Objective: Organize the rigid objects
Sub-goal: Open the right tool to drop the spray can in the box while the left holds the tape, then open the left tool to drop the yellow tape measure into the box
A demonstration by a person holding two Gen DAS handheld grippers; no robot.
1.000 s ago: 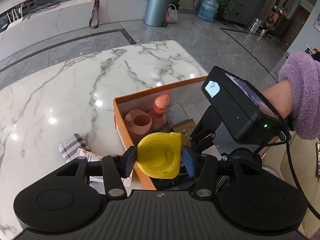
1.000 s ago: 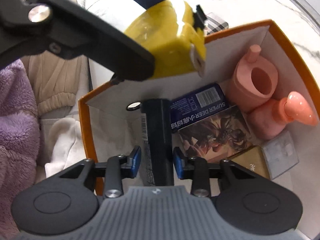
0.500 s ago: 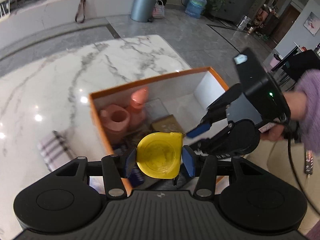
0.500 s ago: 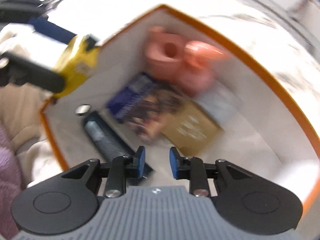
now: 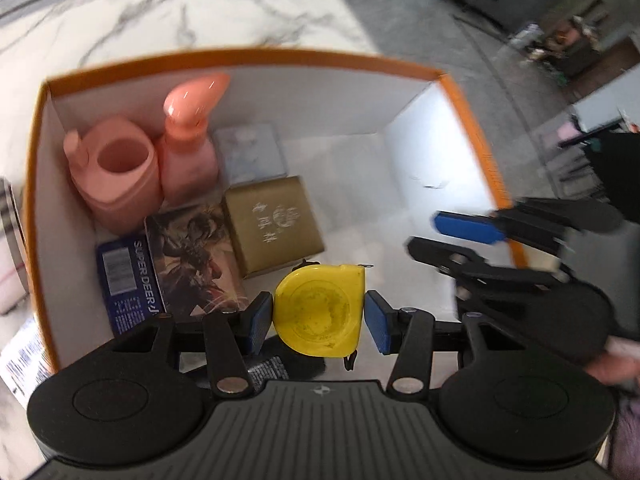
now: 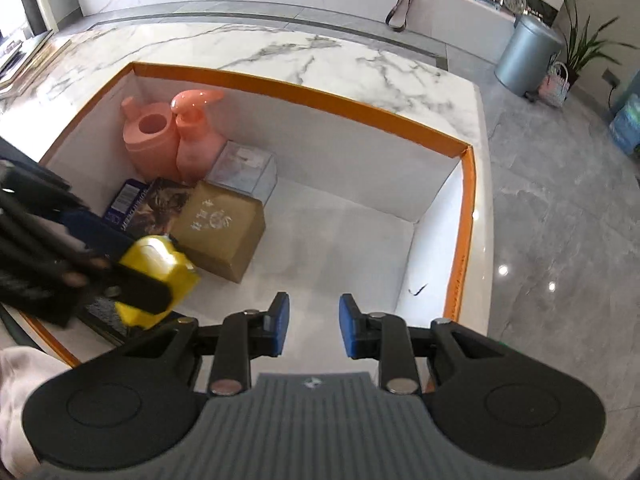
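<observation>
Since a second ago the right tongs (image 6: 310, 330) have let go of the black bar and drawn back; they now stand apart with nothing between them, above the bare white floor of the box (image 6: 304, 88) near its right wall. The left tongs (image 5: 319, 322) have carried the yellow tape measure (image 5: 320, 311) from above the box's near rim to inside it, low over the floor by the near wall. The pads are at its two sides, though a slight gap shows at the right pad, so whether they grip it I cannot tell. Its round flat face is turned toward the left wrist camera, with its squared corner at the upper right.

One white marble desk (image 6: 360, 60) with grey veins carries the single orange-rimmed box, which sits at the desk's right end. Grey polished floor tiles, a metal bin (image 6: 528, 56) and a potted plant (image 6: 584, 40) lie beyond.

In the box's far left corner stand two pink bottles: one open-mouthed (image 5: 116, 176), one with a spout (image 5: 188, 136) pointing right. Beside them are one clear case (image 5: 250, 152), one gold box (image 5: 272, 224), one picture-printed box (image 5: 196, 256) and one blue box (image 5: 124, 276), all lying flat.
</observation>
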